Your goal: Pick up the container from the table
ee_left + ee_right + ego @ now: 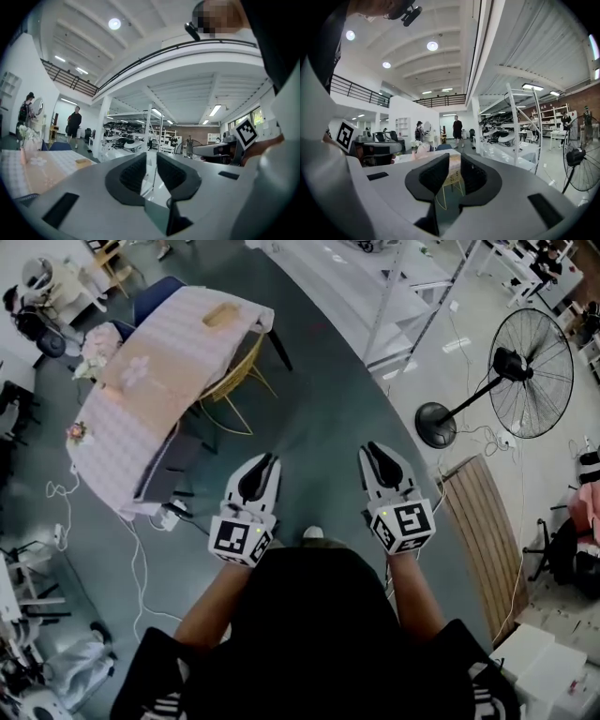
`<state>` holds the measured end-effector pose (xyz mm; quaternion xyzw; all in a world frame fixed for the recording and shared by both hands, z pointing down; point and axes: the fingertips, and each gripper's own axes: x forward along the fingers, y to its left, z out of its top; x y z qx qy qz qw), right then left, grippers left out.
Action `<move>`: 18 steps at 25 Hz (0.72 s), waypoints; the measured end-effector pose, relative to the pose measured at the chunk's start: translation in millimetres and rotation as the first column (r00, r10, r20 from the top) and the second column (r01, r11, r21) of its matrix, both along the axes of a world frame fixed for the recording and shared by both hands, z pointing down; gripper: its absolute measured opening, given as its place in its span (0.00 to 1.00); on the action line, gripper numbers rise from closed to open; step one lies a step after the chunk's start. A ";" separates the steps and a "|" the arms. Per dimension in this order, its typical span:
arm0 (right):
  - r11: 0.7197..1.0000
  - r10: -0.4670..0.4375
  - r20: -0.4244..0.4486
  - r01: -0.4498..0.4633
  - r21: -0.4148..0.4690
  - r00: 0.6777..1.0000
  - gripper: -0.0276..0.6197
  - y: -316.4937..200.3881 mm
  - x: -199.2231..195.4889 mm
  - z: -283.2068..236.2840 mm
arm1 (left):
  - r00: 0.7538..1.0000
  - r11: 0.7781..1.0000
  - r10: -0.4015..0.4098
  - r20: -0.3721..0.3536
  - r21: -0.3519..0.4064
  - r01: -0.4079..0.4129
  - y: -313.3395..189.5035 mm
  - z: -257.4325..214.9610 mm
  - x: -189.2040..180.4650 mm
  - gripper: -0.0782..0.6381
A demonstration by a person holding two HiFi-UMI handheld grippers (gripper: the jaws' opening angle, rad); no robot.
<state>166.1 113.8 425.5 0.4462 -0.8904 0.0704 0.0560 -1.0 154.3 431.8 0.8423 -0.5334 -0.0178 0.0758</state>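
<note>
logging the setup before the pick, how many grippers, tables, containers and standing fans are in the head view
grippers: 2 (left gripper, right gripper)
table: 1
container: 1
fan: 1
total: 5

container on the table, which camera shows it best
The head view: the tan container lies in full sight from above, near the far end of the table. The left gripper view shows it small and side-on. The right gripper view shows part of the table, but no container that I can make out.
</note>
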 end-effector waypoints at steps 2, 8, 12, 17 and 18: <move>1.000 -0.015 -0.012 0.015 -0.003 1.000 0.24 -0.4 -0.6 1.3 | 0.999 0.999 -0.013 -0.034 -0.044 0.011 -2.7 8.3 -3.3 0.35; 0.997 -0.057 -0.001 0.057 -0.046 0.998 0.29 2.4 -2.9 15.0 | 1.000 0.996 -0.015 0.020 -0.087 0.017 -3.9 21.7 -0.6 0.42; 0.993 -0.068 0.012 0.069 -0.094 0.998 0.29 -6.6 -12.9 29.5 | 0.999 0.994 -0.036 0.017 -0.104 0.037 -10.8 25.8 -9.9 0.42; 0.989 -0.083 0.005 0.083 -0.125 0.997 0.29 -26.6 -24.8 37.5 | 0.999 0.992 -0.031 0.031 -0.121 0.034 -34.5 36.9 -14.9 0.42; 0.988 -0.083 0.000 0.082 -0.132 0.997 0.29 -33.5 -26.5 39.9 | 0.999 0.992 -0.035 0.019 -0.124 0.037 -43.6 39.0 -16.8 0.42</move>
